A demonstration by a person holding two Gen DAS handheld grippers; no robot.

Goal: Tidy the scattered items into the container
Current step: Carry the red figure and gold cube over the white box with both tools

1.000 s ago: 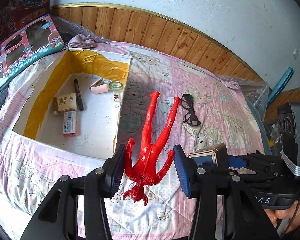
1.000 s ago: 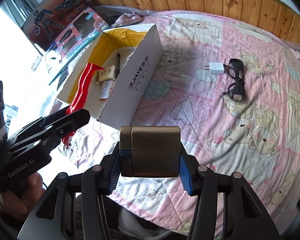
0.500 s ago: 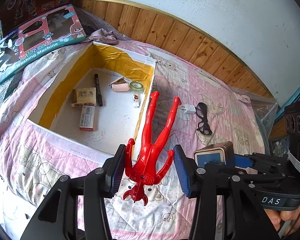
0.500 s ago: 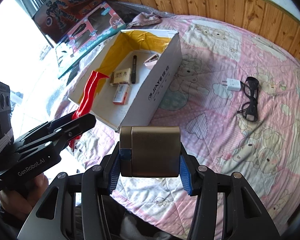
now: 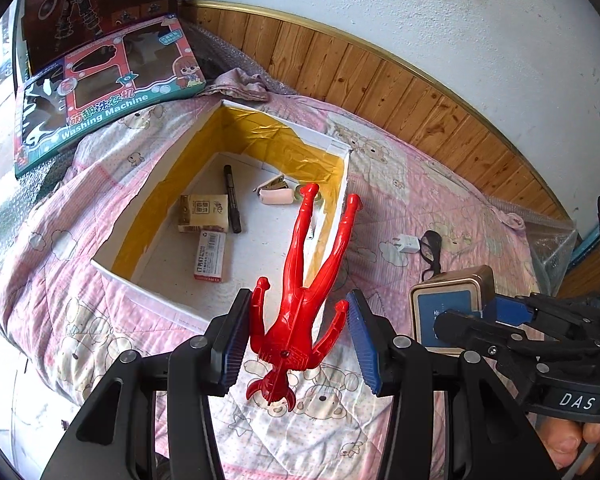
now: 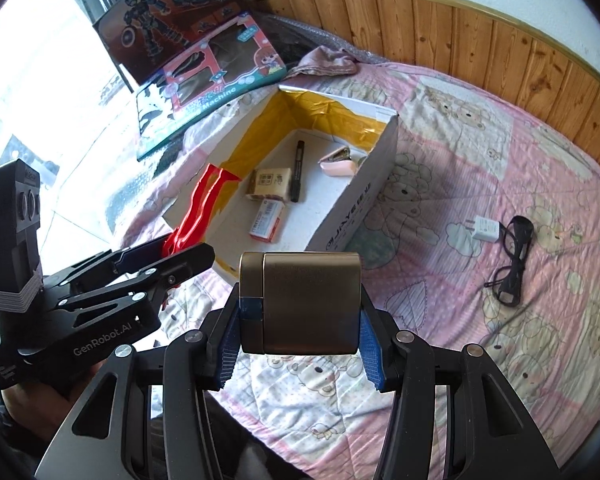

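carrying both loads toward the white box (image 5: 342, 148) now. my left gripper (image 5: 298, 330) is clamped on the red figure (image 5: 300, 280), its legs over the box's near corner at twelve o'clock. my right gripper (image 6: 300, 340) is clenched on the gold tin (image 6: 300, 302), box at eleven o'clock. next, i reckon, lower each inside and release. glasses (image 6: 512, 256) and charger (image 6: 484, 230) wait at two o'clock. the tin blocks my view of the bedding behind it.

Bed (image 6: 480, 152) under a pink quilt printed with bears, wooden wainscot (image 5: 400, 92) with a gold trim strip, white plaster wall (image 5: 420, 8) above, bright daylight from a window (image 6: 28, 60) at one side
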